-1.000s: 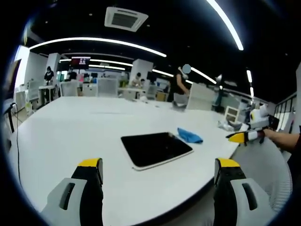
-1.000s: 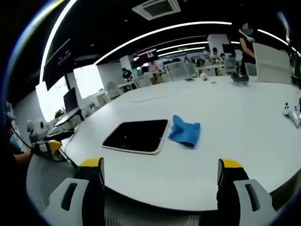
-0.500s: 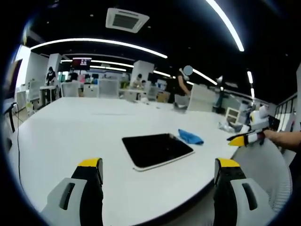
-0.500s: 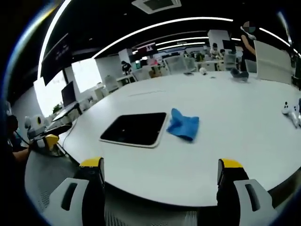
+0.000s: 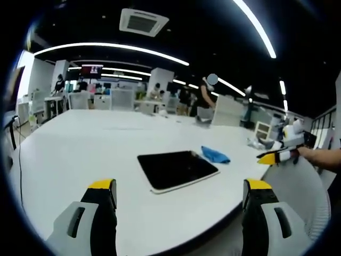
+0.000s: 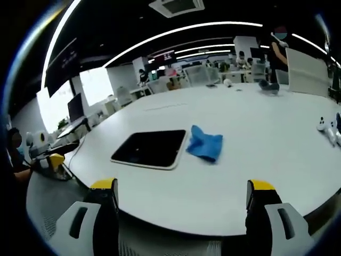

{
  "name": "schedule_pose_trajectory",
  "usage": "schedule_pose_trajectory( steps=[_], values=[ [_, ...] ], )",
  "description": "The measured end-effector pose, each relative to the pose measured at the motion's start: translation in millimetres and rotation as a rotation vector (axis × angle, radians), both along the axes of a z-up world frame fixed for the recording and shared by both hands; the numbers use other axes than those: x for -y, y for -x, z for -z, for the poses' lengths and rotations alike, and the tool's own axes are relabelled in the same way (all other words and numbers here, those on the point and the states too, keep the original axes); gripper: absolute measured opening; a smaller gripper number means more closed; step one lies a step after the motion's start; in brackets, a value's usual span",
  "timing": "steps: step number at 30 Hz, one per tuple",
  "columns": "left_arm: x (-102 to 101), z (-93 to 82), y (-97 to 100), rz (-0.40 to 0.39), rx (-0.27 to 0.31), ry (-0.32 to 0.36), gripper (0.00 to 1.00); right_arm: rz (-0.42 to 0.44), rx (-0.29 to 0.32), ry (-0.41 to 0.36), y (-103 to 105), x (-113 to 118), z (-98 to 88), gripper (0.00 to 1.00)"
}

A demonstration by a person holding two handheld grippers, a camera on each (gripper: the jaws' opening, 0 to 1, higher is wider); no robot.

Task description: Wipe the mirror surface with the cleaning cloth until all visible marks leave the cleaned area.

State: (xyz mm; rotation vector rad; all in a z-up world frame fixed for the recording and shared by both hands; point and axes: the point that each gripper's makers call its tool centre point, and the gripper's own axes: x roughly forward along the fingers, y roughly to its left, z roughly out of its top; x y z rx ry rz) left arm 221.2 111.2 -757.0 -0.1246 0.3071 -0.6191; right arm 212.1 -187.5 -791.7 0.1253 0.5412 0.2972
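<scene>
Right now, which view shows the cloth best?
The right gripper view: the blue cloth lies nearer and larger there, its folds readable, just beside the mirror. In the left gripper view the cloth is small, lying beyond the mirror at its far corner.

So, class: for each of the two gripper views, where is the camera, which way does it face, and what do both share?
Left gripper view: rides the left gripper, jaws wide apart, facing across the white table; the right gripper enters at right.
Right gripper view: rides the right gripper, jaws apart, facing the table's other side.
Shared: mirror, blue cloth.
</scene>
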Motion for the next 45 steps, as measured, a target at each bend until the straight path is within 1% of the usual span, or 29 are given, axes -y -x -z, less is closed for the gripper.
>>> schedule_pose_trajectory(
  steps=[5,11,15,20,21,22,24,26,30,36,37,38,39,40,41,42,44,45],
  values=[
    [-1.3,-2.1,-2.5,-0.015,0.013,0.003,0.99,-0.004,0.023,-0.017,-1.1,-0.3,-3.6,1.00],
    [-0.8,2.3,-0.5,-0.008,-0.012,-0.011,0.99,0.001,0.025,-0.022,-2.3,-0.7,-4.1,1.00],
    [0.3,3.0,0.6,0.000,-0.016,-0.013,0.99,0.032,0.032,-0.024,-2.8,3.6,-4.9,1.00],
    [4.2,3.0,2.0,0.026,-0.016,-0.013,0.99,0.044,0.039,-0.032,-3.6,4.9,-6.4,1.00],
    [4.1,3.0,2.1,0.024,-0.016,-0.014,0.99,0.045,0.039,-0.033,-3.6,5.1,-6.3,0.99],
    [3.4,2.9,1.8,0.020,-0.016,-0.013,0.99,0.041,0.036,-0.032,-3.3,4.9,-6.0,0.93],
    [2.4,2.3,0.6,0.011,-0.015,-0.009,0.99,0.028,0.024,-0.028,-3.6,3.3,-4.8,0.93],
    [1.7,2.6,0.2,0.006,-0.017,-0.011,0.99,0.022,0.035,-0.026,-4.7,3.0,-6.2,0.94],
    [1.8,2.8,0.5,0.009,-0.017,-0.010,0.99,0.019,0.030,-0.027,-3.3,2.3,-5.8,0.93],
    [1.7,1.9,0.2,0.008,-0.015,-0.005,0.99,0.020,0.027,-0.035,-2.8,2.3,-7.1,0.89],
    [1.8,1.6,0.2,0.009,-0.014,-0.003,0.99,0.015,0.022,-0.030,-2.1,2.4,-7.4,0.87],
    [1.9,1.4,0.3,0.011,-0.013,-0.002,0.99,0.009,0.009,-0.007,-1.2,4.4,-8.3,0.85],
    [2.1,0.9,0.5,0.011,-0.012,0.001,0.99,0.006,0.001,0.024,-1.5,8.1,-9.9,0.83],
    [2.4,0.5,0.8,0.012,-0.010,0.003,0.99,0.011,0.016,0.051,-7.2,12.5,-16.0,0.81],
    [2.6,0.3,0.9,0.013,-0.008,0.004,0.99,0.008,0.020,0.050,-8.8,12.2,-18.6,0.82],
    [1.9,0.3,0.4,0.010,-0.009,0.004,0.99,-0.003,0.037,0.052,-13.7,11.2,-27.2,0.82],
    [1.5,-0.2,-0.3,0.007,-0.006,0.006,0.99,-0.012,0.055,0.046,-22.6,8.9,-38.5,0.82],
    [1.6,0.0,-0.1,0.007,-0.007,0.006,0.99,-0.016,0.056,0.043,-25.5,7.7,-41.1,0.81]
  ],
)
